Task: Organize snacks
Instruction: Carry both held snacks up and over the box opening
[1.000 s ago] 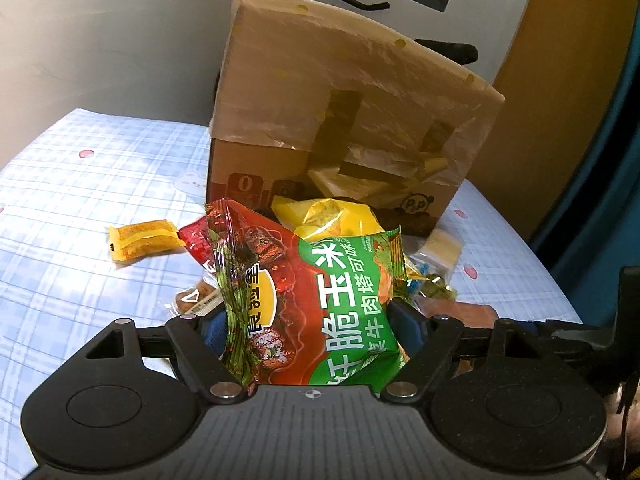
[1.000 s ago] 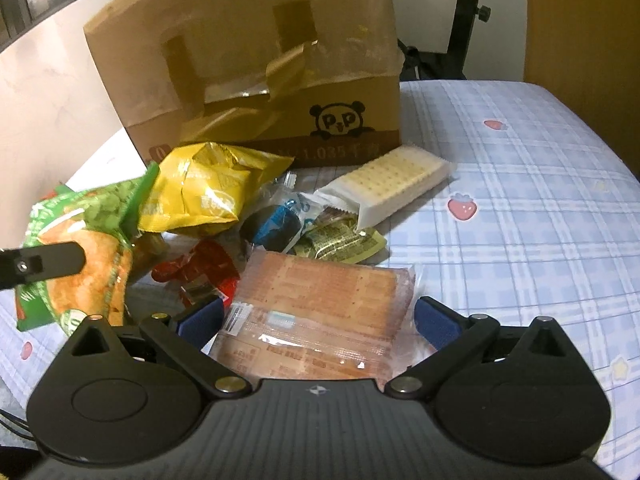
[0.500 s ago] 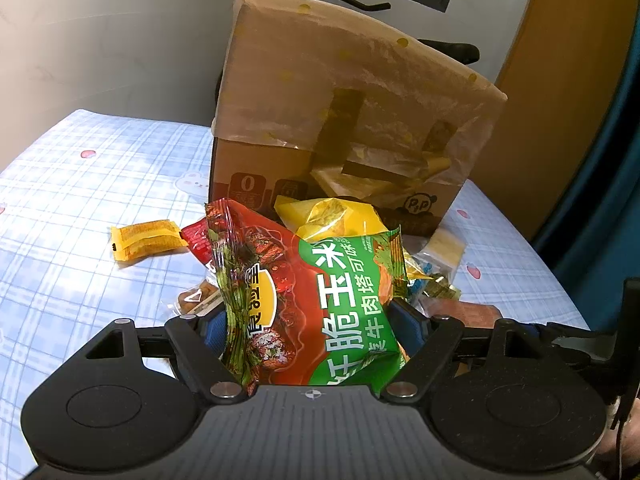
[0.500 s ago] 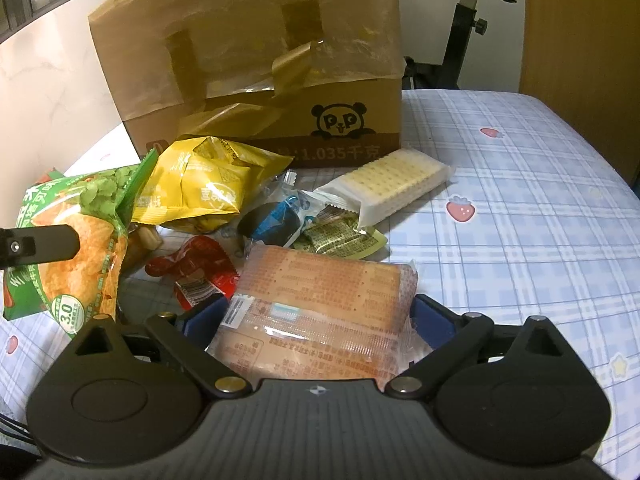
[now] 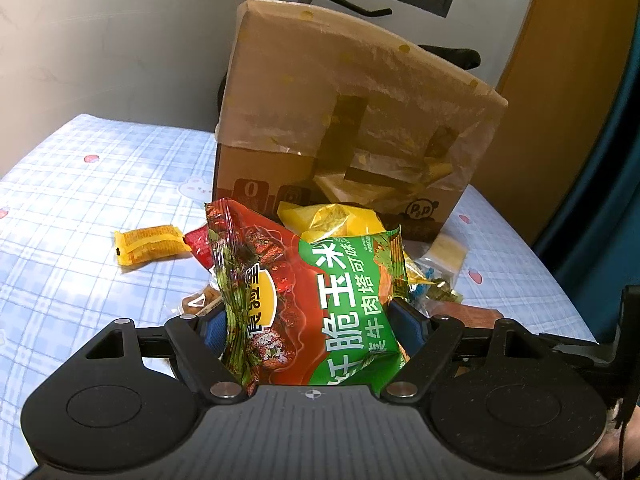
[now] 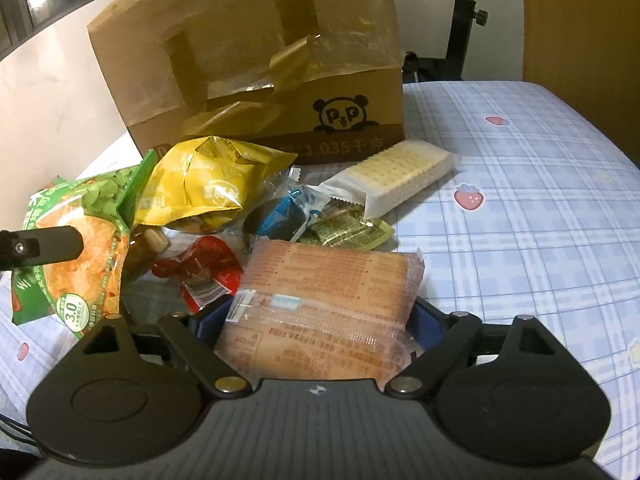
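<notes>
At the left, a red-and-green bag (image 5: 320,304) is held upright between the jaws of the left gripper (image 5: 308,320), lifted clear of the pile; this grip is unchanged from a second ago. Beside it lie an orange sachet (image 5: 150,244) and, behind it, a yellow bag (image 6: 200,188). Further right, the jaws of the right gripper (image 6: 312,320) have just been closing, and a brown cracker pack (image 6: 324,300) is now squeezed between the pads, its far end seemingly raised off the cloth. Both grippers are thus loaded, so a carry to the cardboard box (image 6: 248,60) is judged to be the likely next step. A red packet (image 6: 204,268), a blue one (image 6: 288,208), a green sachet (image 6: 348,230) and a pale biscuit pack (image 6: 400,176) remain loose in front of the box. Everything rests on a blue checked sheet (image 6: 520,220) with strawberry prints, whether on a bed or a tabletop cannot be told. A wooden panel (image 5: 560,100) is seen at the right.
</notes>
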Demonstrator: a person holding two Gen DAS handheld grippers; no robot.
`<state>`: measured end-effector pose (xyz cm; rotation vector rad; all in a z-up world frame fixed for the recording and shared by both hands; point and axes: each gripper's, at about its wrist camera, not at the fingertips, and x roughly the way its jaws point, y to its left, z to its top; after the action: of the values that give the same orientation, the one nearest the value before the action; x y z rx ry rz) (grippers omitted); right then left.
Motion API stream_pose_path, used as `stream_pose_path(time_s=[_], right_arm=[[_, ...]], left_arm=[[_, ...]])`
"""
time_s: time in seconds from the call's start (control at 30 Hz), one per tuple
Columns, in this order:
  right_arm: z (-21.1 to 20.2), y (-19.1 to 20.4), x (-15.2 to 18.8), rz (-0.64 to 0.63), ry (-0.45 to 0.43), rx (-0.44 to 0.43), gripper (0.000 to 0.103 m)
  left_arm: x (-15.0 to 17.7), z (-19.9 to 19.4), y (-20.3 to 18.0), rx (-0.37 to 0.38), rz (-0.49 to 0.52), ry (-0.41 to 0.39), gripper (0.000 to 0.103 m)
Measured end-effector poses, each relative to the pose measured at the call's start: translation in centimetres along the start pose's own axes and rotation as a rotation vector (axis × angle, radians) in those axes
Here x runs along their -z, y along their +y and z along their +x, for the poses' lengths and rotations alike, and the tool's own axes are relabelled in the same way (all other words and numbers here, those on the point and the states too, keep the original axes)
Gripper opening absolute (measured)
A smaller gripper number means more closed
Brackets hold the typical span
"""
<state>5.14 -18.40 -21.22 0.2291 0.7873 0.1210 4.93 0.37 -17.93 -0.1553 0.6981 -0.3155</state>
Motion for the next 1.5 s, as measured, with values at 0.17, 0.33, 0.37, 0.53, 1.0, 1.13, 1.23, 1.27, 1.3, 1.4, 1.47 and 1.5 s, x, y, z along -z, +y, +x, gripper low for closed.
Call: stream_pose_path(time_s=[0.17,0.33,0.37,0.53,1.0,1.13,1.23,1.27,1.3,1.4,1.47,1.5], right_arm=[[-1.4,-0.8,-0.4,0.048,-0.064,-0.003,0.088],[-2.7,-1.3,-1.2,0.053,-0.127,0.01,0.088],[-2.9,-1.2,-1.4,0.048,-0.138,0.008,0.088],[-4.1,-0.4,-3.1,-0.005,-0.201,-0.016,0.088],[-7.8,2.2,-14.0,-0.109,-0.436,-0.129,0.088],[-8.0,2.5,-17.6,-0.127,-0.485,-0.159,0.088],[-7.3,2.9,-20.4,-0.157,-0.514,-0.156,0.088],[-6.9,2.9,-21.2,-0.159,-0.52,-0.16,0.088],[-6.4,2.9,-22.2,-0.162,-0.525,-0.164,0.088],[-4.7,3.0,-24.6,-0.183,-0.535,-0.136,0.088],[-3.6,3.1,-25.5,-0.2,-0.528,-0.111,0.088],[-2.9,3.2,-25.9,-0.208,-0.518,-0.097,0.088]], left_arm=[[0.0,-0.5,-0.1,-0.005,0.005,-0.029,0.082],[-0.2,-1.1,-0.1,-0.017,0.014,-0.061,0.082],[-0.3,-1.3,0.0,-0.019,0.015,-0.068,0.082],[-1.6,-2.4,0.1,-0.018,0.033,-0.105,0.082],[-11.5,-5.8,-0.6,0.025,0.066,-0.346,0.082],[-15.0,-5.6,-1.0,0.014,0.07,-0.4,0.082],[-17.9,-4.3,-1.4,0.009,0.059,-0.422,0.082],[-18.8,-3.8,-1.6,0.005,0.063,-0.426,0.082],[-19.6,-3.1,-1.8,-0.003,0.068,-0.425,0.082],[-21.5,-1.3,-2.3,-0.033,0.08,-0.418,0.082],[-22.4,-0.1,-2.6,-0.052,0.09,-0.406,0.082],[-22.6,0.2,-2.6,-0.062,0.094,-0.396,0.082]])
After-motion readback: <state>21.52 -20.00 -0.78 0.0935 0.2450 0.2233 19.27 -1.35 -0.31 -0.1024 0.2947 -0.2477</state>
